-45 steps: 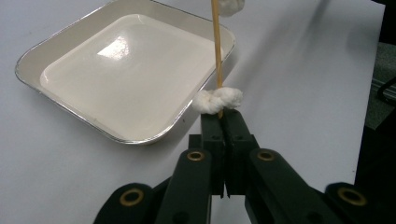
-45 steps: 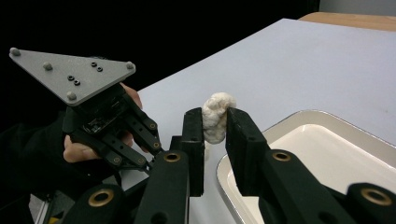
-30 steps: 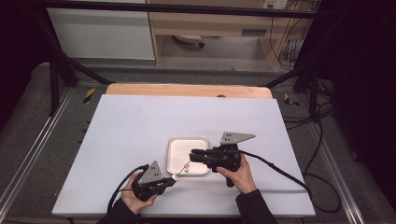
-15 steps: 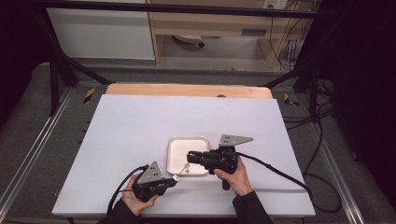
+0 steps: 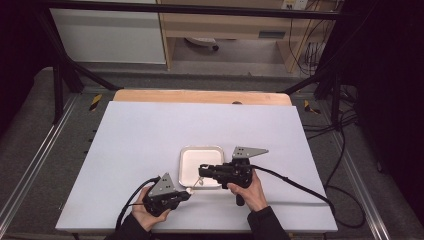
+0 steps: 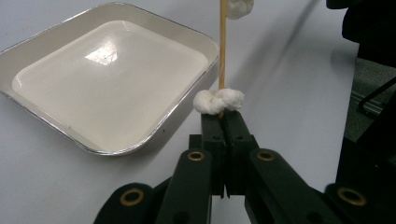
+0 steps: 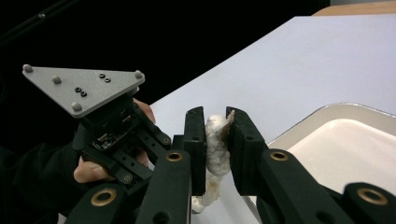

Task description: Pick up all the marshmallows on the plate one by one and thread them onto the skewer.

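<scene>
On the white table [image 5: 150, 140], beside the square white tray [image 6: 107, 84], a thin wooden skewer [image 6: 222, 46] is clamped at its base by the fully closed left gripper [image 6: 223, 122], while a white marshmallow [image 7: 215, 140] on its tip is squeezed between the right gripper [image 7: 215, 135] pads.

A big white surface [image 5: 150, 145] holds one shallow white tray [image 5: 192, 170] near the person's edge. A strip of bare wood [image 5: 200, 96] runs along its far side.
</scene>
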`<state>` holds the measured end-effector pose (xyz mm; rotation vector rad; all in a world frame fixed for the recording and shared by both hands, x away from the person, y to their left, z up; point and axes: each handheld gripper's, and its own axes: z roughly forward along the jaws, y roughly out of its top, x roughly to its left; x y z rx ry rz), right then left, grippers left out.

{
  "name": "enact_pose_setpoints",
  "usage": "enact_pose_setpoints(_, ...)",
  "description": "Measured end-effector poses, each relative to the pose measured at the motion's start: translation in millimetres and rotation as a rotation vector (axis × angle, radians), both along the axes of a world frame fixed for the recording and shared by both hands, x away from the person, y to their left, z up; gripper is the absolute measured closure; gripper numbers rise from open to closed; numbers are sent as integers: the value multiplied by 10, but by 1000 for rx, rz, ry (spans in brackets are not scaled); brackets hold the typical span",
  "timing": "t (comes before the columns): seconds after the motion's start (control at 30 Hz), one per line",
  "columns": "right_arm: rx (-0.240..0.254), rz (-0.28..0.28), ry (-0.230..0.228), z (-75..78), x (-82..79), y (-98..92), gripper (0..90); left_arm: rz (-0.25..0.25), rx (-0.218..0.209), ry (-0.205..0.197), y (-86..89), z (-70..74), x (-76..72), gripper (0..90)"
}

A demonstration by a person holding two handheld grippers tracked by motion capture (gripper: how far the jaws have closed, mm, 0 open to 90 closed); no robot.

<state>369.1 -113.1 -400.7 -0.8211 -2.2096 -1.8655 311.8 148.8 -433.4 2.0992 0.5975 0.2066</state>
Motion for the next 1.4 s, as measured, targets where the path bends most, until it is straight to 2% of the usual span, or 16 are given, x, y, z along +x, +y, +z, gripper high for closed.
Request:
enact_pose_setpoints(0.17, -10, 8, 10, -29, 1, 18, 782, 1, -15, -3, 3, 16, 4, 888)
enact_pose_setpoints(0.23, -17, 6, 10, -25, 7, 14, 746, 8, -21, -2, 10, 18, 19, 888)
enact_pose_setpoints(0.4, -14, -60, -22, 86, 14, -58, 473, 31, -32, 6, 60, 12, 49, 887)
enact_pose_setpoints(0.47, -8, -83, -41, 155, 11, -112, 414, 40, -36, 11, 76, 7, 64, 887)
enact_pose_setpoints(0.53, -12, -116, -62, 203, 13, -180, 317, 46, -39, 13, 88, 9, 72, 887)
enact_pose_setpoints(0.67, -59, -185, -78, 194, 23, -343, 208, 60, -48, 19, 111, 18, 86, 887)
enact_pose_setpoints(0.77, -129, -219, -81, 115, 34, -461, 135, 72, -56, 21, 133, 36, 101, 886)
enact_pose_setpoints(1.03, -293, -280, -59, -140, 3, -776, 41, 122, -54, 17, 179, 121, 157, 886)
enact_pose_setpoints(1.27, -361, -343, -43, -292, -23, -1016, 10, 151, -32, 9, 178, 214, 249, 885)
enact_pose_setpoints(1.4, -393, -342, -56, -366, -53, -1139, 7, 165, 0, 14, 149, 245, 329, 885)
